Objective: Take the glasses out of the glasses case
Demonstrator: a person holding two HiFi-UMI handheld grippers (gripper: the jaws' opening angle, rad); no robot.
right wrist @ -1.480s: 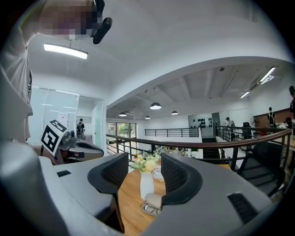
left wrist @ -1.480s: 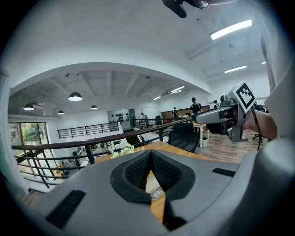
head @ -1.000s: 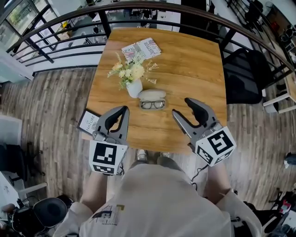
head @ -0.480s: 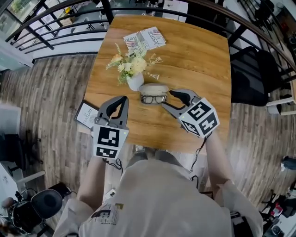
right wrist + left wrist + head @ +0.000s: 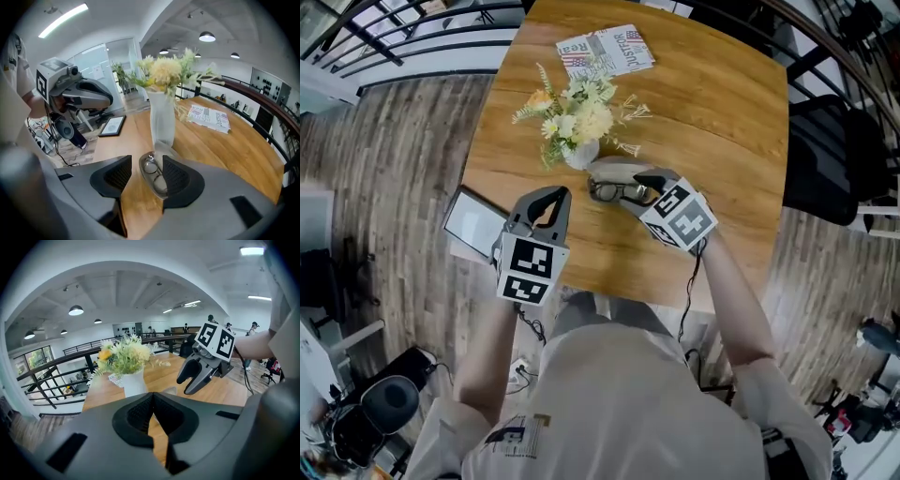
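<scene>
An open grey glasses case (image 5: 614, 172) lies on the wooden table (image 5: 712, 141) just in front of the white flower vase (image 5: 579, 152). Dark-rimmed glasses (image 5: 609, 192) rest inside it. My right gripper (image 5: 634, 190) stands open at the case's right end. In the right gripper view the case (image 5: 158, 183) and glasses (image 5: 151, 167) lie between the jaws, close to the right pad (image 5: 174, 174); my right gripper (image 5: 146, 161) holds nothing. My left gripper (image 5: 551, 196) hovers shut and empty left of the case, with its pads (image 5: 153, 397) touching.
A vase of flowers (image 5: 163, 117) stands right behind the case. A magazine (image 5: 605, 52) lies at the far side of the table. A tablet (image 5: 476, 223) sits at the left edge. A black chair (image 5: 825, 159) stands to the right, and a railing (image 5: 412, 37) beyond.
My right gripper has moved forward and left from the table's near edge until its open jaws reach the case. The left gripper has stayed shut near the front left.
</scene>
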